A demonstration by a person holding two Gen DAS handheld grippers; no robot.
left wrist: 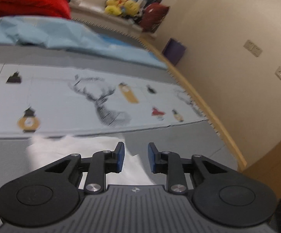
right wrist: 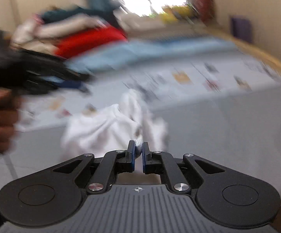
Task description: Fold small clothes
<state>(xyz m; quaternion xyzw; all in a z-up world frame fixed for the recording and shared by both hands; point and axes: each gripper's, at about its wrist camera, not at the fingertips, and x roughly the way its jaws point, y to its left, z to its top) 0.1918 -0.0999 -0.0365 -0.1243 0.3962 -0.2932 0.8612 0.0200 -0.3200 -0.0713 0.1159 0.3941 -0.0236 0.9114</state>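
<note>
A small white garment [right wrist: 105,124] lies crumpled on the grey surface [right wrist: 227,128]. My right gripper [right wrist: 138,149] is shut on its near edge, with cloth pinched between the blue pads. In the left wrist view the same white garment [left wrist: 72,147] lies under and ahead of my left gripper [left wrist: 136,151], which is open and empty just above it. The left gripper [right wrist: 43,77] also shows in the right wrist view at the left, blurred, held by a hand.
A pale sheet with deer and lantern prints [left wrist: 101,101] lies beyond the garment. A light blue cloth [left wrist: 62,36], a red cloth [left wrist: 26,3] and a clothes pile [right wrist: 72,29] sit further back. A wooden edge [left wrist: 204,104] and wall are at the right.
</note>
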